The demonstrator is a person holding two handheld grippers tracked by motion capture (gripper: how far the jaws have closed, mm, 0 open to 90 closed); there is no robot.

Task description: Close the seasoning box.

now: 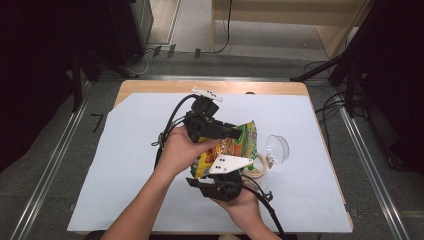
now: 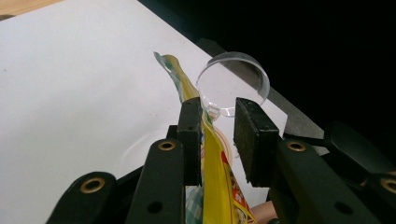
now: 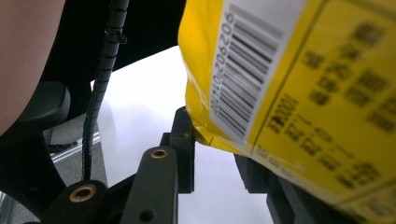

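Observation:
A yellow and green snack bag (image 1: 241, 144) is up off the white-covered table (image 1: 125, 170), between two hand-held grippers. My left gripper (image 1: 234, 133) reaches it from the far left. In the left gripper view the bag's thin edge (image 2: 211, 158) lies against one pad (image 2: 190, 140), with a gap to the other, so the left gripper (image 2: 217, 137) is open. My right gripper (image 1: 216, 176) comes up from below. In the right gripper view the bag's barcode corner (image 3: 303, 93) hangs between the spread jaws of the right gripper (image 3: 215, 156) and hides one jaw.
A clear plastic cup (image 1: 277, 148) lies on its side right of the bag, also seen past the left jaws as the cup (image 2: 233, 79). A tape roll (image 1: 260, 169) sits beside the bag. The table's wooden edge (image 1: 200, 86) lies behind.

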